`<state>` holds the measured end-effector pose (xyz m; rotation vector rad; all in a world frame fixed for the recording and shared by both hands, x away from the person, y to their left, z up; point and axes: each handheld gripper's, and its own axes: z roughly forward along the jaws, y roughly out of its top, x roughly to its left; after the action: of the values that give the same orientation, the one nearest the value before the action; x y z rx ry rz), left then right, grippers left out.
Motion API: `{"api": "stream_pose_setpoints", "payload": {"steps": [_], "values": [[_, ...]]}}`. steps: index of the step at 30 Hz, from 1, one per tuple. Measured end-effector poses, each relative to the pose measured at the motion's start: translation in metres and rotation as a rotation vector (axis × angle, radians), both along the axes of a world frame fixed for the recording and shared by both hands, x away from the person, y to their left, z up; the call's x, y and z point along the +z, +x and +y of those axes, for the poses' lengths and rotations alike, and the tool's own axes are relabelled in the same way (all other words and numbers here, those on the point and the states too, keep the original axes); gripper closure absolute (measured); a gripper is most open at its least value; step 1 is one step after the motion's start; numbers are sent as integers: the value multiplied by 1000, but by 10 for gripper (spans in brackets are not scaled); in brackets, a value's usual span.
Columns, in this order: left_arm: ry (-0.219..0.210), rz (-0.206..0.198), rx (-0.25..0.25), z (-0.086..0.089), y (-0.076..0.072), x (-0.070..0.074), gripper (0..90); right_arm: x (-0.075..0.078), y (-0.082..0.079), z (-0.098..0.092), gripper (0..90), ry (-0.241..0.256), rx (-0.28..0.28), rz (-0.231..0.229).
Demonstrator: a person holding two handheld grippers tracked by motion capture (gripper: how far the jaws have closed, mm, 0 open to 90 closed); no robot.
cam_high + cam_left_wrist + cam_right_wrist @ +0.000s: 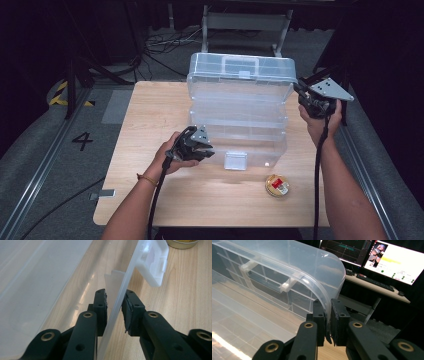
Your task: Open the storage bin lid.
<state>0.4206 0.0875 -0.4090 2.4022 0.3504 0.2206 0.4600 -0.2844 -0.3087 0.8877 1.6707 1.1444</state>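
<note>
The clear plastic storage box (239, 125) stands on the tabletop (150, 115), filling the middle and reaching toward the far edge, with its lid (242, 70) swung up and back. The right tongs (328, 315) are pinching the curved rim of that lid at its right corner, jaws pressed onto the thin plastic from both sides. The left tongs (115, 305) straddle the front wall of the box base near the near-left part of it, one jaw inside and one outside; a narrow gap shows on the inner side, so they look spread slightly and not fully clamped. The work in hand seems to be moving the lid while the base is steadied. To do it well, close the left tongs firmly on the wall first so the light box cannot slide, then guide the lid along its hinge arc without twisting. The front latch (153, 263) hangs loose, and a small round tin (277, 185) sits near the near-right corner, well clear.
</note>
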Motion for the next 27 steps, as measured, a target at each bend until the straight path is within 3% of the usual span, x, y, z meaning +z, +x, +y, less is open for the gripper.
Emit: {"api": "stream_pose_setpoints", "payload": {"steps": [4, 14, 16, 19, 27], "values": [[9, -10, 0, -1, -1, 0, 743, 4, 5, 1, 832, 26, -14, 28], [20, -15, -2, -1, -1, 1, 740, 8, 15, 3, 845, -2, -32, 40], [-3, -13, 6, 0, -2, 0, 740, 8, 18, 3, 849, -11, -39, 36], [3, -24, 7, 0, -3, 0, 738, 10, 23, 3, 852, -12, -45, 46], [1, -27, 6, 0, -3, 0, 739, 11, 34, 5, 856, 20, -63, 49]]}}
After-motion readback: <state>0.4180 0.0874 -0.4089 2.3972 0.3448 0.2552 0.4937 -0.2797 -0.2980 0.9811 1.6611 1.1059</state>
